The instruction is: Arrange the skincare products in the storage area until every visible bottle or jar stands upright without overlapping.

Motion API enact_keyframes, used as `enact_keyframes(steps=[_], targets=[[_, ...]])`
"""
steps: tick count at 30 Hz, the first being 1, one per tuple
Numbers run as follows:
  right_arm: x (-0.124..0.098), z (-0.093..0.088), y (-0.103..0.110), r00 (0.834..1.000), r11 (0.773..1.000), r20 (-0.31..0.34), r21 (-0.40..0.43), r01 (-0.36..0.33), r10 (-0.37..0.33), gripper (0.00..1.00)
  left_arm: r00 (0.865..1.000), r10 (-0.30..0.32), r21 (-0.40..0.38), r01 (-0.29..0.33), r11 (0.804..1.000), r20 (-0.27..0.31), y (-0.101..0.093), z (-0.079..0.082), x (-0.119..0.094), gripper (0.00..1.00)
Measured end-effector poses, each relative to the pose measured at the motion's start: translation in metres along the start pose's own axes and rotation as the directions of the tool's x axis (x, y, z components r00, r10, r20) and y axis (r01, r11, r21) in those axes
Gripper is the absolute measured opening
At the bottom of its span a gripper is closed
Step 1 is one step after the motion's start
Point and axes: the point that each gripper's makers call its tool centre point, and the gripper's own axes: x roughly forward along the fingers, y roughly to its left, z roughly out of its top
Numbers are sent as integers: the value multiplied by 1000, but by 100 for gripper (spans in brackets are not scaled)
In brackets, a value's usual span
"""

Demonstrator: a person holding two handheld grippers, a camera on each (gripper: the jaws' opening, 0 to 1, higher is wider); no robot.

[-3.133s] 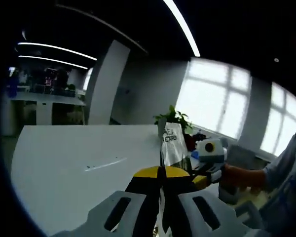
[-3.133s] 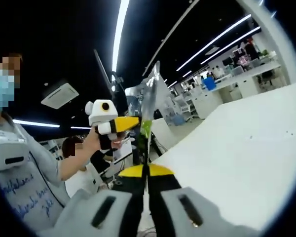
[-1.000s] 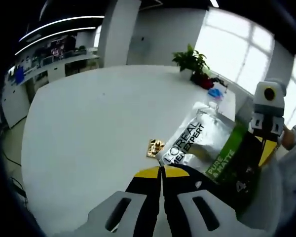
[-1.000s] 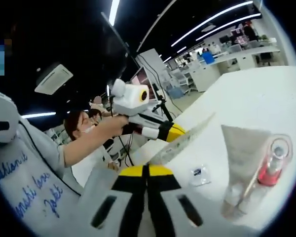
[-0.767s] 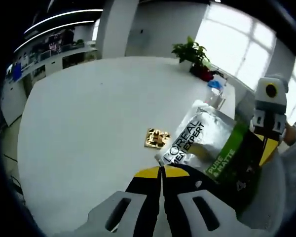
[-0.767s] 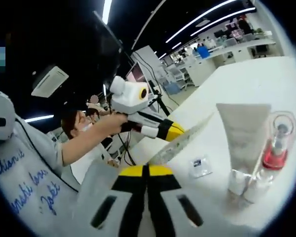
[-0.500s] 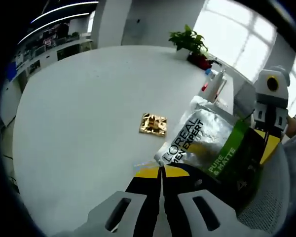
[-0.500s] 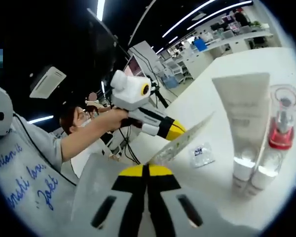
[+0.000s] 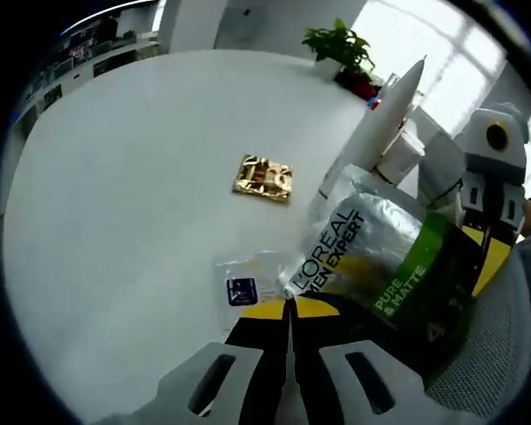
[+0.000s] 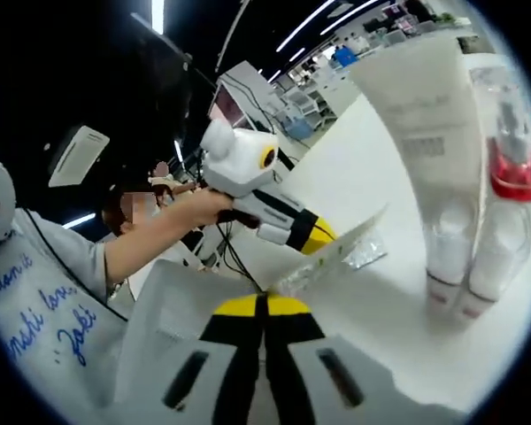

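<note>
- Overhead-ish in the left gripper view: silver foil sachet with black lettering and a green corner (image 9: 380,266) held off the white tabletop (image 9: 115,177); left gripper (image 9: 289,305) has its yellow-tipped jaws pressed together on the sachet's lower edge, at 6 o'clock of that view
- Right gripper (image 9: 480,257) comes in at 3 o'clock of the left gripper view, its yellow tip on the sachet's far green corner; same sachet (image 10: 332,252) shows edge-on in the right gripper view, running from the right gripper (image 10: 264,303), jaws closed on its near edge, up to the left gripper (image 10: 314,237) at about 12 o'clock
- Person's hand (image 10: 199,208) wraps the left gripper's white handle; grey sleeve with blue writing at 9 o'clock
- Small gold foil packet (image 9: 263,178) lies flat on the table, at 11 o'clock from the left gripper's tips, well apart from the rest
- Small clear packet with a dark blue square label (image 9: 248,282) lies flat just beside the sachet's lower corner; touching or not, cannot tell
- White squeeze tube (image 10: 438,168) stands cap-down on the table at 2 o'clock of the right gripper view; clear bottle with a red collar (image 10: 504,204) stands just beside it, seemingly touching; both upright
- Same tube (image 9: 380,119) in the left gripper view leans toward 1 o'clock behind the sachet; potted green plant (image 9: 341,44) at the table's far edge
</note>
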Motion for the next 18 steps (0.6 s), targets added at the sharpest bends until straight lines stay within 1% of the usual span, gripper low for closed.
enact_keyframes(steps=[4, 8, 14, 16, 18], targets=[[1, -3, -5, 1000, 1000, -13, 11, 4, -4, 1, 1000, 6, 8, -6, 1000, -11, 2, -2, 5, 0], [2, -5, -11, 1000, 999, -19, 28, 17, -17, 1, 1000, 10, -7, -10, 1000, -10, 10, -1, 9, 0], [3, -8, -21, 999, 997, -9, 62, 46, -46, 1, 1000, 22, -2, -22, 1000, -9, 17, 1, 13, 0], [2, -8, -25, 998, 996, -13, 61, 60, -59, 1, 1000, 24, -16, -24, 1000, 1, 21, 5, 14, 0], [2, -11, -32, 995, 995, -37, 26, 95, -94, 1, 999, 32, -15, -32, 999, 9, 25, 8, 15, 0]])
